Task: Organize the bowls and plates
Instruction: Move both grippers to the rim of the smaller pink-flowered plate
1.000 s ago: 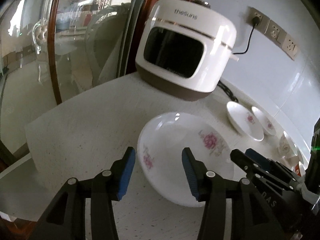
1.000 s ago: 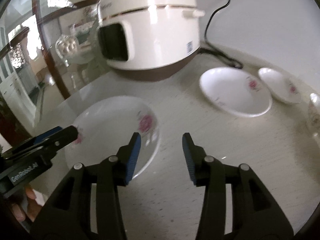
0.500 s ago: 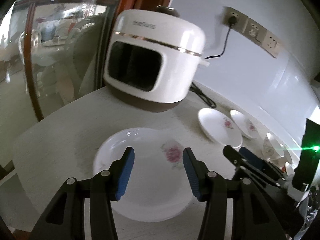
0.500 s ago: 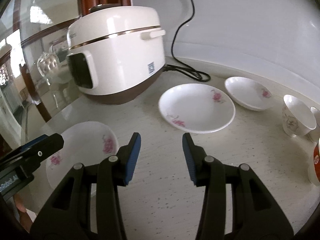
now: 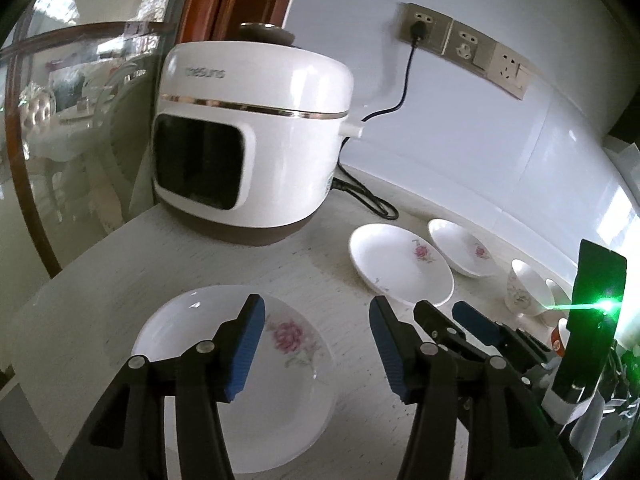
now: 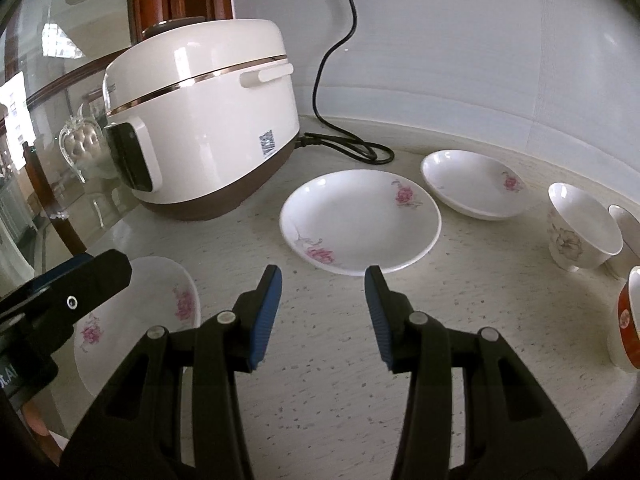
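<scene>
Nearest plate (image 5: 240, 392) lies under the gaping left tool (image 5: 316, 344).

The plates (image 6: 360, 220) were white with pink flowers; the cooker (image 5: 248, 140) white over brown; the gripper pads (image 6: 266, 312) blue.

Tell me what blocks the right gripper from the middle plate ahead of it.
Nothing visible does. The right gripper is open, with only bare counter between it and the middle plate.
</scene>
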### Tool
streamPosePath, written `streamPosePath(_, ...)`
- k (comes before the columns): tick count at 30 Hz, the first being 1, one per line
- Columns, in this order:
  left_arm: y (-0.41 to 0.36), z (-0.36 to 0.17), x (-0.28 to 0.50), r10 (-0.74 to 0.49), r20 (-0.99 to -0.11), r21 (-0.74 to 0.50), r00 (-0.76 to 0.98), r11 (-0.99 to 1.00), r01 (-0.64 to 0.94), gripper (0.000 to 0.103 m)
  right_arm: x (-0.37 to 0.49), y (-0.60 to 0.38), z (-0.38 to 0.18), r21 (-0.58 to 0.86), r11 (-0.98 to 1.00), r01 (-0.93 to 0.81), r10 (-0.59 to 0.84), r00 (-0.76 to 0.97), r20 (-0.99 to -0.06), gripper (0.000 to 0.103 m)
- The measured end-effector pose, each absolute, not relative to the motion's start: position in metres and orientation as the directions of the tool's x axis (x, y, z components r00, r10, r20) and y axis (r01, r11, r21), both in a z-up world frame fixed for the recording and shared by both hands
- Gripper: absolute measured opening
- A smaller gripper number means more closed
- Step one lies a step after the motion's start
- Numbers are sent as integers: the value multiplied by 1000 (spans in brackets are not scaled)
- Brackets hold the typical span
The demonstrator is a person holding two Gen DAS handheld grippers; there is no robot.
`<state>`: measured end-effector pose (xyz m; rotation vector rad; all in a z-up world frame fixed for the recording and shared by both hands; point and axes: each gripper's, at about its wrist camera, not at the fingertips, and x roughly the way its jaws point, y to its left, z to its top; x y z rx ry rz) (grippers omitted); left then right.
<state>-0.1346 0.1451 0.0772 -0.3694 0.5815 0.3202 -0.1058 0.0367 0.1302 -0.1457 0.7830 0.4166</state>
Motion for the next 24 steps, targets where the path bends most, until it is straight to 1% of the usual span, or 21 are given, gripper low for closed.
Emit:
streamPosePath(4, 139, 80, -126, 187, -583, -227, 791, 897, -379, 57, -98, 30, 129, 31, 919, -392, 295, 636, -713, 47)
streamPosePath(7, 133, 82, -115, 180, -591, -223, 787, 901, -373, 67, -91, 24, 129, 37, 928, -372, 284, 639, -715, 47)
streamPosePath(10, 128, 81, -100, 156, -621, -223, 768, 905, -363, 70, -81, 17, 126, 48, 937, -347, 273, 635, -723, 48)
streamPosePath(13, 124, 79, -80, 138, -653, -232, 745, 900, -370, 71, -69, 4, 124, 73, 949, -307, 259, 627, -734, 48)
streamPosePath(16, 122, 78, -66, 161, -667, -222, 728, 889, -400, 74, -57, -10, 124, 86, 961, -264, 240, 632, -737, 48)
streamPosePath(21, 118, 73, -45, 195, -637, -204, 746, 890, -408, 74, -38, -35, 120, 138, 970, -200, 235, 625, -744, 48)
streamPosePath(24, 117, 63, -26, 211, -664, -173, 717, 890, -422, 74, -24, -48, 114, 199, 965, -172, 263, 598, -757, 48)
